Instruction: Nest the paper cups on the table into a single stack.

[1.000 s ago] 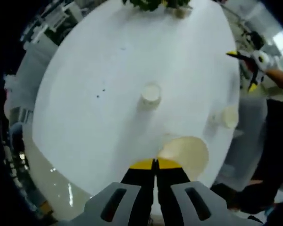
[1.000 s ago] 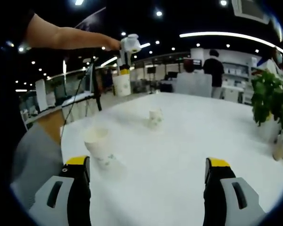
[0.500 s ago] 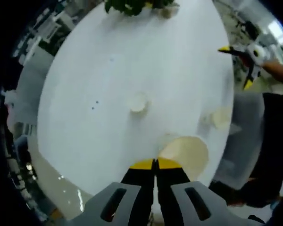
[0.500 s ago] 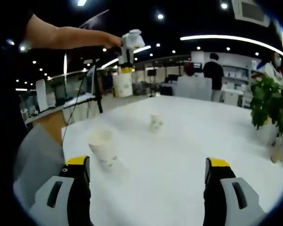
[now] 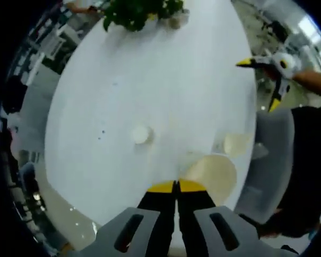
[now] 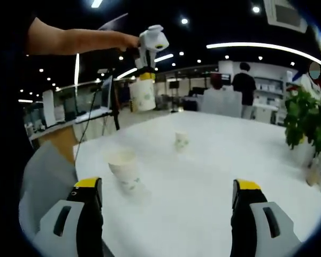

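My left gripper (image 5: pixel 176 186) is shut on the wall of a white paper cup (image 5: pixel 211 175), whose open rim shows just right of the jaws. In the right gripper view that left gripper (image 6: pixel 147 72) hangs high over the table's near-left edge with the cup (image 6: pixel 143 95) beneath it. Two more paper cups stand on the round white table (image 6: pixel 214 176): a near one (image 6: pixel 124 168) (image 5: pixel 236 143) and a smaller-looking far one (image 6: pixel 181 141) (image 5: pixel 140 134). My right gripper (image 6: pixel 167 187) (image 5: pixel 259 83) is open with nothing between its jaws, low at the table's edge.
A potted green plant (image 6: pixel 310 123) (image 5: pixel 139 12) stands at the table's far side. A grey chair (image 6: pixel 40 176) (image 5: pixel 267 160) sits by the near edge. People (image 6: pixel 244 85) stand far behind among desks. The person's arm (image 6: pixel 75 40) reaches across above.
The left gripper has risen with its cup, so the table's cups look smaller and farther in its view. In the right gripper view the held cup drifted slightly right. The right jaws stayed open.
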Available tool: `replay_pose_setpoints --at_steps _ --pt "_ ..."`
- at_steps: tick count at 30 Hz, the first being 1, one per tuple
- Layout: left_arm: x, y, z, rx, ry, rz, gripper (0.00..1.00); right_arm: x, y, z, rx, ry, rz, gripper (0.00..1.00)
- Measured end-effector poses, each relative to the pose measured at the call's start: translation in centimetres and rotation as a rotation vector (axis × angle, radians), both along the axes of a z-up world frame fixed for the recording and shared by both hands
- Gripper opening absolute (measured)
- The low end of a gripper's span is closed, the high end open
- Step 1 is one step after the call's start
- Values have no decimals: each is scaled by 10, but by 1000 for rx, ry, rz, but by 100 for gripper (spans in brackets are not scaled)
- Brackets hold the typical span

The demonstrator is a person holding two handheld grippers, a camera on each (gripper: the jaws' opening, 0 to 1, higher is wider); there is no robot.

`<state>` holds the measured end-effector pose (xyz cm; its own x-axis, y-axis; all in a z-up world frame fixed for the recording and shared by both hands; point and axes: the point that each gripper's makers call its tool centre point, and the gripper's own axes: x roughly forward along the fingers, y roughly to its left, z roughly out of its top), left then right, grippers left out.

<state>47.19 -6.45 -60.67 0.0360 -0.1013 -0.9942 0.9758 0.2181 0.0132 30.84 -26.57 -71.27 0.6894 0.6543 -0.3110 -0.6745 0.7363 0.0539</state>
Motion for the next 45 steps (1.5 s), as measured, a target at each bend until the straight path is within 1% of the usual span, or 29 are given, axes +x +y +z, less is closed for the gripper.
replay_pose_setpoints --at_steps 2,3,6,10,16,20,23,28,37,41,43,45 --pt "-5 -4 -1 4 4 10 0 0 -1 4 -7 -21 -8 100" --pt "-7 -6 -2 2 3 16 0 1 -2 5 -3 -20 -11 100" --pt "-20 -16 -4 6 5 -16 0 1 -2 7 -6 -25 -13 100" --pt "-32 -26 -4 9 8 -31 0 -2 -2 8 -6 -29 -13 100" --pt "-39 -36 -1 -11 7 -42 0 -7 -3 8 -4 -26 -21 100" --pt "-50 -42 -2 -10 25 -46 0 -8 -4 6 -8 -25 -21 100" --pt "-59 -43 -7 12 19 -60 0 -7 -2 10 -3 -33 -23 100" --pt "-73 -49 -11 19 41 -62 0 -8 0 8 -8 -29 -19 100" --pt "-95 -53 -12 35 66 -67 0 -9 0 3 -9 -19 -12 100" --pt "-99 -52 -14 48 67 -56 0 -7 1 3 -8 -19 -9 100" --pt "-99 -52 -14 48 55 -52 0 -7 2 4 -6 -21 -8 100" --pt "-100 -52 -15 45 62 -47 0 -5 3 4 -5 -21 -7 100"
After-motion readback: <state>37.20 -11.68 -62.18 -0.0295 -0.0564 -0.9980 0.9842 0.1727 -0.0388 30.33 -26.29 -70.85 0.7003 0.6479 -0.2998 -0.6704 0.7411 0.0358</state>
